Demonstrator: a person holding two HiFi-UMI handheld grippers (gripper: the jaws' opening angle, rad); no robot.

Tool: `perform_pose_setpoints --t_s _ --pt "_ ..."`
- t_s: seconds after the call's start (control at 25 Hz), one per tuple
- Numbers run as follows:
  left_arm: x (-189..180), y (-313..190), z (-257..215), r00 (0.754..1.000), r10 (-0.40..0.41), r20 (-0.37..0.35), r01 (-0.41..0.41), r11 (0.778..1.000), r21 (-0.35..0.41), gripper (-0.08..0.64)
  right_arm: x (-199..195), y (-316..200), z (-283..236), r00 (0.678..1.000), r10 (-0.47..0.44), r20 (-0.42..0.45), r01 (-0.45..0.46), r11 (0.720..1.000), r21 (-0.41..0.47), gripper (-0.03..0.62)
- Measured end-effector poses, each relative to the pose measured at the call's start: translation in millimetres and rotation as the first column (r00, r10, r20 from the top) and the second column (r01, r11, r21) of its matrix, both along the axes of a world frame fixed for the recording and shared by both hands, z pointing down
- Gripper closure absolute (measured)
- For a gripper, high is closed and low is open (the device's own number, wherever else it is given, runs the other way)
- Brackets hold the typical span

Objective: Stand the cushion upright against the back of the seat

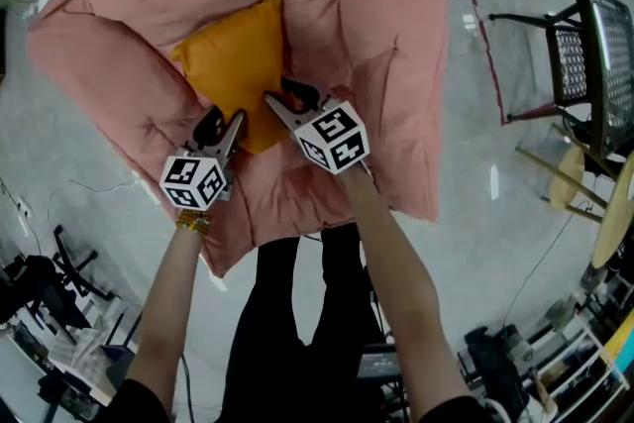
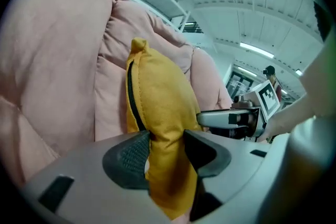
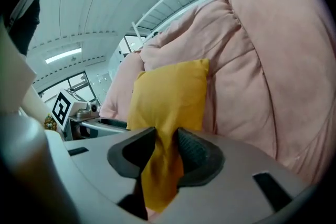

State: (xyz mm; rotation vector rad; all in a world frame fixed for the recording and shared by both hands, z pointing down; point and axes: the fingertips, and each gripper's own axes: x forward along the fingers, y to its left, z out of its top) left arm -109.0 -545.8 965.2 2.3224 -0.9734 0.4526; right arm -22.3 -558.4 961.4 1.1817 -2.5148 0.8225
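I see the mustard-yellow square fabric cushion [image 1: 236, 62] standing on edge in the hollow of the padded pink fabric armchair [image 1: 391, 35], its far face against the pink back padding. My left gripper [image 1: 225, 122] has its jaws closed onto the cushion's near lower corner beside the dark zip seam, and the cloth is bunched between the ribbed pads [image 2: 130, 157]. My right gripper [image 1: 281, 96] pinches the other near corner, with a narrow fold of yellow cloth squeezed between its pads [image 3: 193, 152]. The two grippers sit just beside each other.
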Motion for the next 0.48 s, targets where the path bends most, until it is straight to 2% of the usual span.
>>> perform_pose_setpoints --t_s 0.12,0.2,0.28,0.48 --pt "5.9 0.5 -14.4 0.998 0.030 -0.054 -0.028 0.999 0.035 0.350 5.1 2.5 -29.4 1.000 0.020 -0.004 -0.019 0.995 0.094 0.463" --pt "15.0 -4.4 -19.0 0.996 0.048 -0.072 -0.044 0.997 0.056 0.350 12.8 0.9 -45.5 0.999 0.030 -0.044 -0.023 0.989 0.149 0.468" --pt "21.5 -13.9 -14.6 0.997 0.049 -0.060 -0.046 0.997 0.058 0.348 19.2 -2.3 -46.1 0.995 0.031 -0.090 -0.016 0.987 0.159 0.468" --pt "15.8 -29.7 -4.5 0.999 0.011 -0.035 -0.010 1.000 0.026 0.348 14.4 -10.3 -40.3 0.996 0.039 -0.082 -0.028 0.990 0.138 0.479"
